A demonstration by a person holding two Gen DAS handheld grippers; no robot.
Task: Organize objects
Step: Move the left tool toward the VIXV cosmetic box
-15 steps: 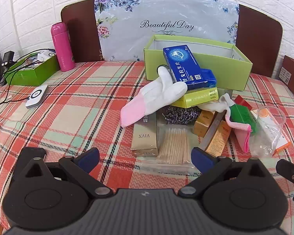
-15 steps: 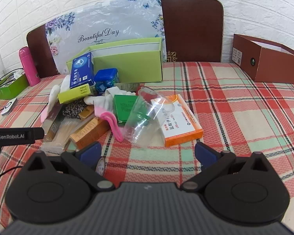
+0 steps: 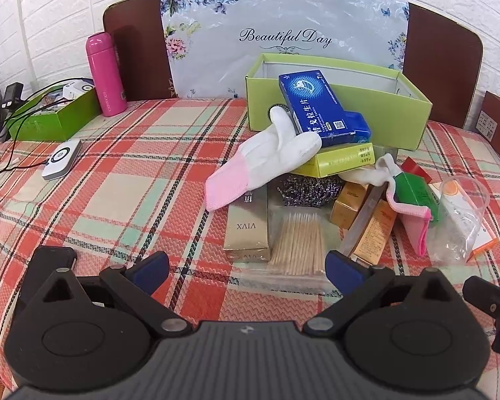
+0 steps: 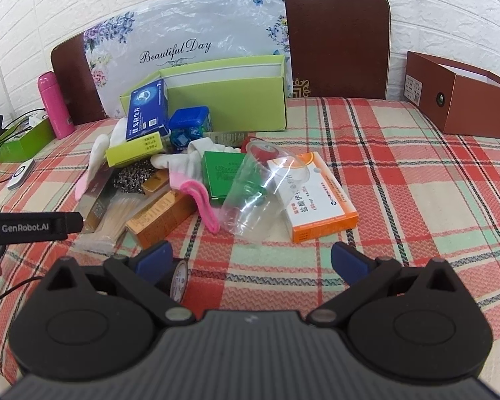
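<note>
At the left edge of the plaid-covered table (image 3: 116,173), a small green box (image 3: 55,118) holding cables is seen, with a pink bottle (image 3: 105,73) standing just beside it near the back edge and a white device (image 3: 61,159) lying in front. The left gripper (image 3: 246,268) is held low over the near edge with its blue-tipped fingers (image 3: 151,268) spread wide and nothing between them. Ahead of it, a heap of clutter is piled near the table's middle: a gold box (image 3: 248,230) is lying flat, a white-and-pink glove (image 3: 266,163) is draped over its far end, and a bag of cotton swabs (image 3: 298,238) is touching its right side. Behind, a blue box (image 3: 316,106) is propped on a yellow-green carton (image 3: 345,161), tilted against the open green box (image 3: 333,100) at the back. To the right, a clear cup (image 4: 260,193) is lying on its side, overlapping a dark green packet (image 4: 221,171) and an orange-and-white box (image 4: 316,200). The right gripper (image 4: 251,263) is held over the near edge in front of the cup, its fingers (image 4: 348,261) likewise wide apart and empty. A brown box (image 4: 466,96) is set at the far right corner.
</note>
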